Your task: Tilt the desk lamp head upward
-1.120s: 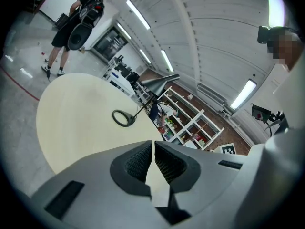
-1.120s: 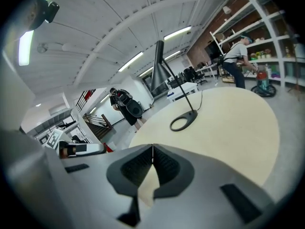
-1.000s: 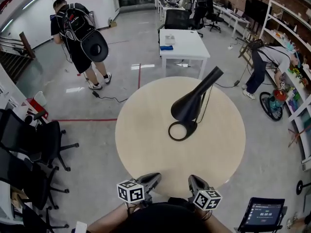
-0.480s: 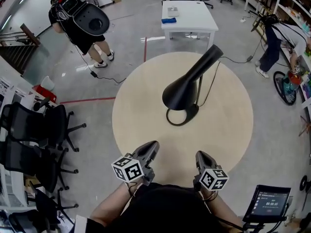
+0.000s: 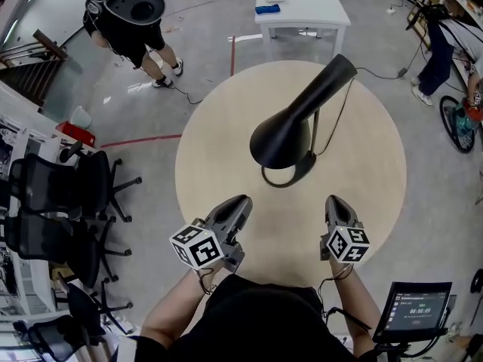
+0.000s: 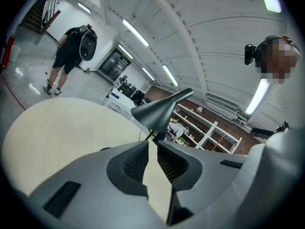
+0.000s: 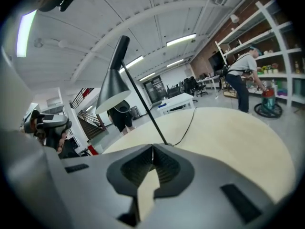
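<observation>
My left gripper (image 5: 239, 204) had its jaws just opening, empty; my right gripper (image 5: 336, 202) kept none apart, jaws pressed together near the lamp (image 5: 285, 136).

The grey moulded left claw (image 5: 240, 202) and grey moulded right claw (image 5: 336, 200) narrow to rounded tips and are lined with black ribbed pads (image 6: 135, 162). Each bears a white cube with black square markers (image 5: 198, 246), thin black cables (image 5: 202, 283) trail at the wrists, and the person wears a black top (image 5: 256, 330).
</observation>
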Demonstrator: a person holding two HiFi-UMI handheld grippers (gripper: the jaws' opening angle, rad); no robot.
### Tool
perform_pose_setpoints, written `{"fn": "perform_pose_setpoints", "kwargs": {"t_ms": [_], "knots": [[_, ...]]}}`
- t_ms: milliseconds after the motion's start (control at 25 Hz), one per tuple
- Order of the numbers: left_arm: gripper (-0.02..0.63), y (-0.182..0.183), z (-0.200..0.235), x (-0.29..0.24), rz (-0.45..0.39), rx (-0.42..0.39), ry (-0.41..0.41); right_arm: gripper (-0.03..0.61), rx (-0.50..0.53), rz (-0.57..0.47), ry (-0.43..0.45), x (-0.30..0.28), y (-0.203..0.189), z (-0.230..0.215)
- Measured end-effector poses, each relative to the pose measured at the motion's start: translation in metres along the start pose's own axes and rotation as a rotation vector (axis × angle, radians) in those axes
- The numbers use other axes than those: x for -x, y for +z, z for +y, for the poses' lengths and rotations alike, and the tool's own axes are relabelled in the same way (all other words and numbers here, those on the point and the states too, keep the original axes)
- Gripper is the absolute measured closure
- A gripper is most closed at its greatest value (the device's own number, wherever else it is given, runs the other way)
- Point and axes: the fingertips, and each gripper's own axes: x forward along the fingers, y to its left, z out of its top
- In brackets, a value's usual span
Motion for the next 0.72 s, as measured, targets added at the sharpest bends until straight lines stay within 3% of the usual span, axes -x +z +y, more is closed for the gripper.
{"fn": "perform_pose_setpoints", "kwargs": {"t_ms": [160,320,480,720], "knots": [[0.575,0.004,0.017,-0.015,0.018,0.011,-0.023,0.575,0.031,-0.042,-0.028,-0.022,0.011,0.008],[0.521,0.008,0.019,-0.033,0.033,0.049,-0.082,0.571,0.198,-0.058,-0.055,-0.042,0.027,0.024],[0.465,0.011,0.013,-0.050,0.041,0.097,-0.139,0.487,0.301,-0.047,-0.050,-0.069,0.040,0.029],[0.454,0.020,0.003,-0.056,0.042,0.199,-0.183,0.460,0.400,-0.053,-0.077,-0.097,0.065,0.028]]}}
